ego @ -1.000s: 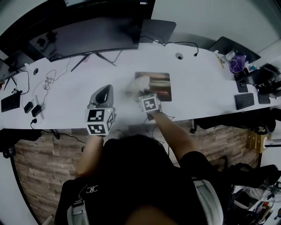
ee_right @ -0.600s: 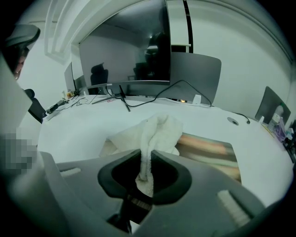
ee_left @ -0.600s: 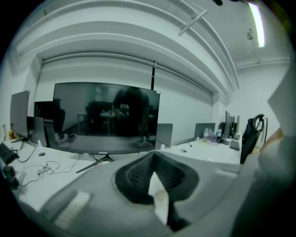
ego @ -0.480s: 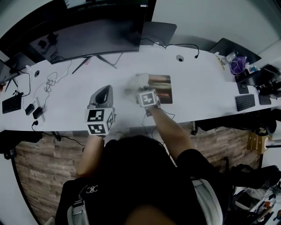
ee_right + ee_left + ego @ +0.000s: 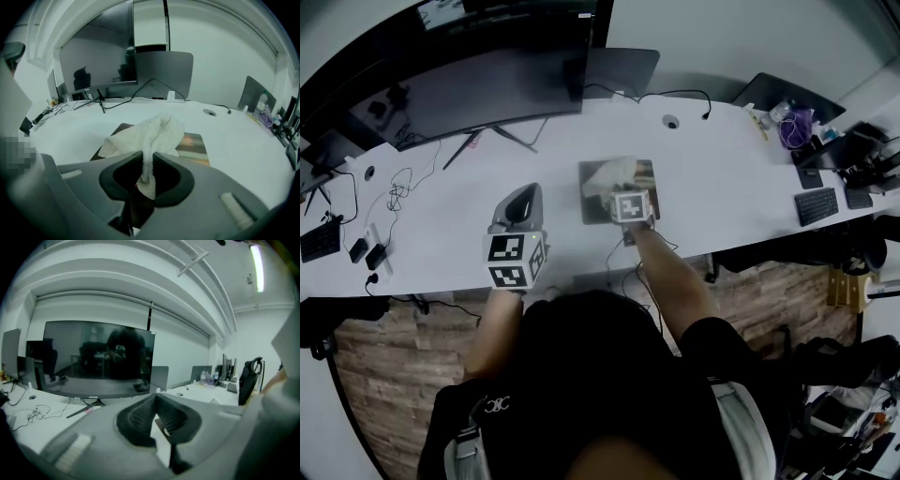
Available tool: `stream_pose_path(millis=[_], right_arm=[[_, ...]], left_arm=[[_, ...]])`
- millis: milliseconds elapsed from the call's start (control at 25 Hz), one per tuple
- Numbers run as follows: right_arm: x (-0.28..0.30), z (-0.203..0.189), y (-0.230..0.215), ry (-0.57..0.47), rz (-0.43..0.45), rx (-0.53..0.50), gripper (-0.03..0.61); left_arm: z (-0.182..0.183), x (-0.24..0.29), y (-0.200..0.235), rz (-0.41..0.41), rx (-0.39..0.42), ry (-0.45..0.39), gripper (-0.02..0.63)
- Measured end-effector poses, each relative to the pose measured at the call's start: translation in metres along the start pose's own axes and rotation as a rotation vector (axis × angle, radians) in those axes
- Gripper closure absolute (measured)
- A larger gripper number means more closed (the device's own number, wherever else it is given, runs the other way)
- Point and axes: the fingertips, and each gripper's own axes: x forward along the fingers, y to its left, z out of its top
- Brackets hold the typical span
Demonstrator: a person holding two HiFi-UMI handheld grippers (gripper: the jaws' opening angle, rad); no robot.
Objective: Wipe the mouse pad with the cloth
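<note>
The mouse pad (image 5: 592, 202), dark with a printed picture, lies flat on the white desk (image 5: 712, 202). A crumpled white cloth (image 5: 615, 174) rests on its middle. My right gripper (image 5: 625, 192) is shut on the cloth, its marker cube just nearer than the pad. In the right gripper view the cloth (image 5: 152, 133) bunches out ahead of the right gripper (image 5: 146, 161), covering most of the mouse pad (image 5: 193, 145). My left gripper (image 5: 519, 201) hovers over the bare desk left of the pad. The left gripper (image 5: 154, 400) has its jaws closed together with nothing between them.
A wide curved monitor (image 5: 478, 89) on a stand fills the back left, with a second screen (image 5: 623, 67) beside it. Loose cables (image 5: 398, 183) lie at far left. A small keyboard (image 5: 817, 205) and clutter sit at far right. The desk's front edge runs just behind both grippers.
My right gripper has dragged the cloth rightwards from the pad's left edge to its middle. The left gripper has stayed where it was.
</note>
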Motion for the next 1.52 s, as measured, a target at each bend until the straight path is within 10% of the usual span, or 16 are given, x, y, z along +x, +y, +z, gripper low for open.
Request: stream_pose_path(millis=[760,1520], right_arm=[[-0.025,-0.004,-0.078,-0.072,-0.068,0.088,0.52],[-0.249,0.112,-0.016,-0.788,-0.037,0.015,0.518]], left_arm=[[0.003,0.006,-0.018,-0.041,0.015,-0.012,0.615],[0.023,0.027,-0.049,-0.113,0.06,-0.051,0.615]])
